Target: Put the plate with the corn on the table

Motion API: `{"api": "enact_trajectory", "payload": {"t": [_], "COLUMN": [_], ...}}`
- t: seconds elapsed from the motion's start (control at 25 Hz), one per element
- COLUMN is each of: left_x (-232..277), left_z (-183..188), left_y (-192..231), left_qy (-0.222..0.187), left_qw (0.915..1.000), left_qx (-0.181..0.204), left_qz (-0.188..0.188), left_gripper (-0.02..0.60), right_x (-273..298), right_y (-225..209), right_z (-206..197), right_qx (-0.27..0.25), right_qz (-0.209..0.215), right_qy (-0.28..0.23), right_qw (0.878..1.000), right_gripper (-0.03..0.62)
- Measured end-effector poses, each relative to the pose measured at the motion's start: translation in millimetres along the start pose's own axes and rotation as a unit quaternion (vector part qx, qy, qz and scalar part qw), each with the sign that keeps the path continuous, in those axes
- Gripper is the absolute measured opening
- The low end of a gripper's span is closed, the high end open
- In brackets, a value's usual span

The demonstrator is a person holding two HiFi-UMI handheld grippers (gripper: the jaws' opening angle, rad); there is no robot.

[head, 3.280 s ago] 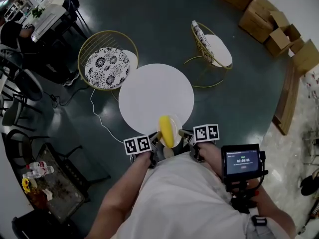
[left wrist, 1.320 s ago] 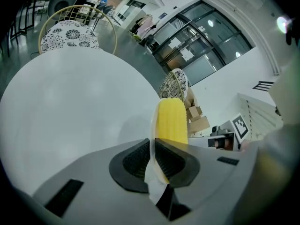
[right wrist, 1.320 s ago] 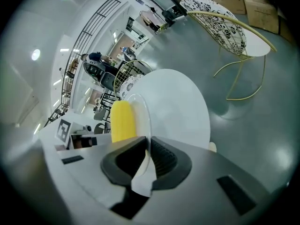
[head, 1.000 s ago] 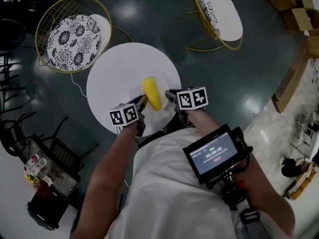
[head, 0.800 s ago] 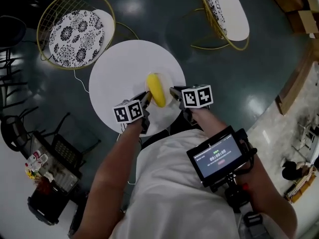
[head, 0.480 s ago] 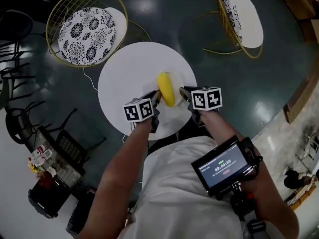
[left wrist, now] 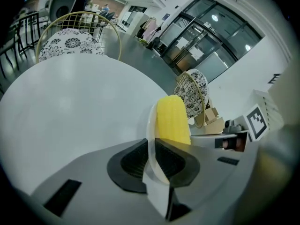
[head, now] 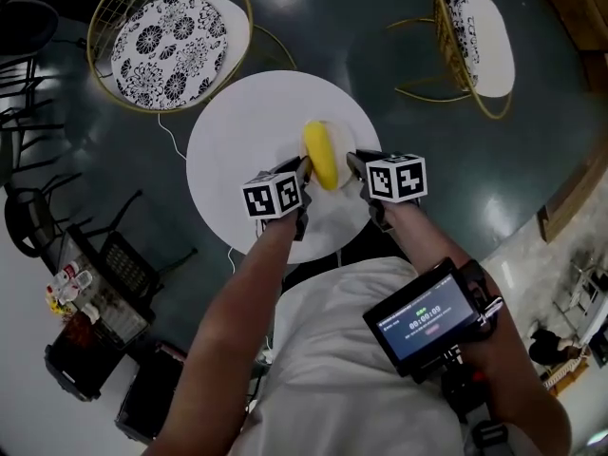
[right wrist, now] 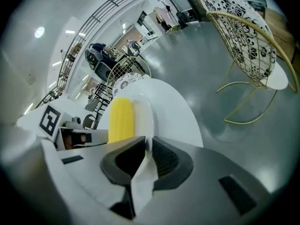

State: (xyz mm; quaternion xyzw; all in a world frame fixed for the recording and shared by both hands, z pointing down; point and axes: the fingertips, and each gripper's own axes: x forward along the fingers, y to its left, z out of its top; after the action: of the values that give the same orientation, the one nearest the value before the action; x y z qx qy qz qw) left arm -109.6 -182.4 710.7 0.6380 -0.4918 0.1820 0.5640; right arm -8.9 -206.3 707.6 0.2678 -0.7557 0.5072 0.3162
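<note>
With the left claw [head: 302,171] and right claw [head: 353,165] each pinching an opposite rim of the white plate [right wrist: 143,112], its yellow corn cob [head: 320,155] sits over the round white desk [head: 237,126], so placing looks under way: lower it flat, then spread both claws.

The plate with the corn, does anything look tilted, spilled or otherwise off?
Nothing stands out. The plate is clamped at opposite rims by the left tool and the right tool, over the white table. The corn lies whole along the plate, and nothing is spilled.
</note>
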Motion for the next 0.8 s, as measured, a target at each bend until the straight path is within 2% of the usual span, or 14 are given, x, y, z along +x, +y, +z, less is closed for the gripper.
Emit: {"api": "enact_trajectory", "payload": {"t": [0.24,0.56,0.68,0.8], "left_x": [2.6,3.1,1.3,-1.8], "left_z": [1.1,2.2,2.9,3.0], "left_y": [-3.7,-4.1,-3.1,-1.7], "left_qy": [0.017,0.016,0.009,-0.001], "left_qw": [0.9991,0.9976,0.9961,0.9951], "left_qx": [0.028,0.055,0.072,0.08], "left_qz": [0.028,0.04,0.05,0.058], "left_gripper": [0.041,0.051,0.058,0.061], "right_x": [1.3,2.3,2.6,0.5], "right_y": [-1.1,-0.5,-1.8,-4.7], "right_z": [-2.6,-3.1,-2.4,-1.9], "right_qx": [-0.005,-0.052,-0.044,-0.009], "right_qz": [-0.019,-0.042,-0.038,-0.027], "right_qy": [0.002,-0.001,-0.011,-0.026], "right_qw": [1.0,0.998,0.998,0.999], "right_gripper": [0.043,0.057,0.071,0.074]}}
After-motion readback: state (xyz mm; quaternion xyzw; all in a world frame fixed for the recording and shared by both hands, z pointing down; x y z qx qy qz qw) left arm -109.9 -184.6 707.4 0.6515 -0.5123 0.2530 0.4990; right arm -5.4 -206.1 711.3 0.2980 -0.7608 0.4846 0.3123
